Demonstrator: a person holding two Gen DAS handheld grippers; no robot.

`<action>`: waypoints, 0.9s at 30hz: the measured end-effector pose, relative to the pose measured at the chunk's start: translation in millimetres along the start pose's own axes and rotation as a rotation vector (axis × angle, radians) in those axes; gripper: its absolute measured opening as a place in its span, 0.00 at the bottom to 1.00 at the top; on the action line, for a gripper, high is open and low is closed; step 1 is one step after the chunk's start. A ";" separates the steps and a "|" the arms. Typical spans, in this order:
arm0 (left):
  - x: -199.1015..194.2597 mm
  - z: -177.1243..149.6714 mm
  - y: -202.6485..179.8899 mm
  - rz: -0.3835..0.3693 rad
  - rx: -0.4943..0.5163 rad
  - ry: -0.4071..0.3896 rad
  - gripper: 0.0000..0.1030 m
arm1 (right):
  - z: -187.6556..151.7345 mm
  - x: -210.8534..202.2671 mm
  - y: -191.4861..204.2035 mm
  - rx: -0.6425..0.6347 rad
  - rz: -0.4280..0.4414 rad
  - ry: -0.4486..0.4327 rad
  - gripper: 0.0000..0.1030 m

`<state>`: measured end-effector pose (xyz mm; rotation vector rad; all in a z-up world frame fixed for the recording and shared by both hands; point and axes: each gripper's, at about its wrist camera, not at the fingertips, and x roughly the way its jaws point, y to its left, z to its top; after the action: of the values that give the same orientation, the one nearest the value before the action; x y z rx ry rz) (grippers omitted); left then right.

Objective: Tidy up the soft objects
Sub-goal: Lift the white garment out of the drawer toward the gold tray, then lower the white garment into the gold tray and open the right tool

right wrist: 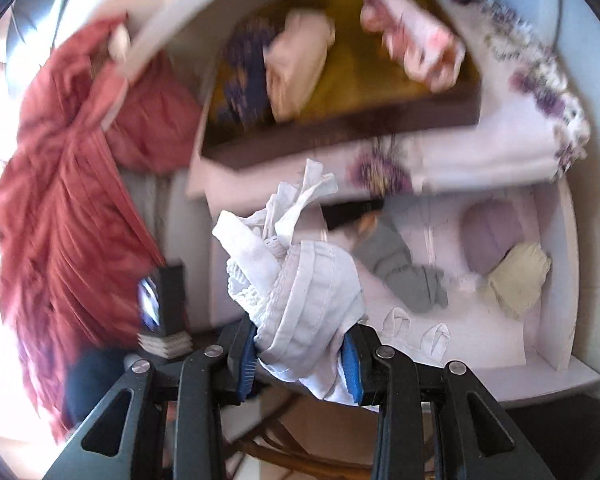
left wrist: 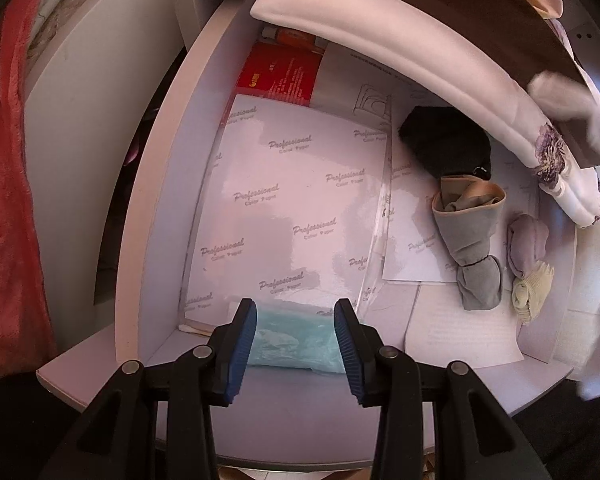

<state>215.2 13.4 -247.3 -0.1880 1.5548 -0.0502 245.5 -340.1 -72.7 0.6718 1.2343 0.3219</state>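
White garment (right wrist: pixel 300 300) pinched in the right claw (right wrist: pixel 300 354).
Left claw (left wrist: pixel 296 344) spread above drawer's (left wrist: pixel 156 216) near edge; socks (left wrist: pixel 476 240) ahead-right.

Left wrist view is sharp, with soft glare on the glossy paper (left wrist: pixel 292 200). Right wrist view is motion-blurred, overexposed at left; both edges bend.

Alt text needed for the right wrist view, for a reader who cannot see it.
The right claw is shut on a crumpled white lace-trimmed cloth garment above a white drawer holding a grey knotted sock bundle, a lilac bundle and a pale yellow bundle. A red fabric hangs at left.
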 end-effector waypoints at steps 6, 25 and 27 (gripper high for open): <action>0.2 0.5 -2.6 -0.006 0.009 0.004 0.39 | 45.1 -26.0 10.9 0.093 0.013 -0.168 0.35; -0.3 1.6 -10.4 -0.057 0.026 0.024 0.39 | 158.5 31.5 5.4 0.285 -0.167 -0.321 0.35; -0.1 1.6 -11.2 -0.058 0.030 0.028 0.39 | 161.9 35.7 3.8 0.287 -0.179 -0.337 0.35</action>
<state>217.9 2.5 -245.6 -0.2089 1.5752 -0.1223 409.4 -364.8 -69.5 0.8178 1.0140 -0.1183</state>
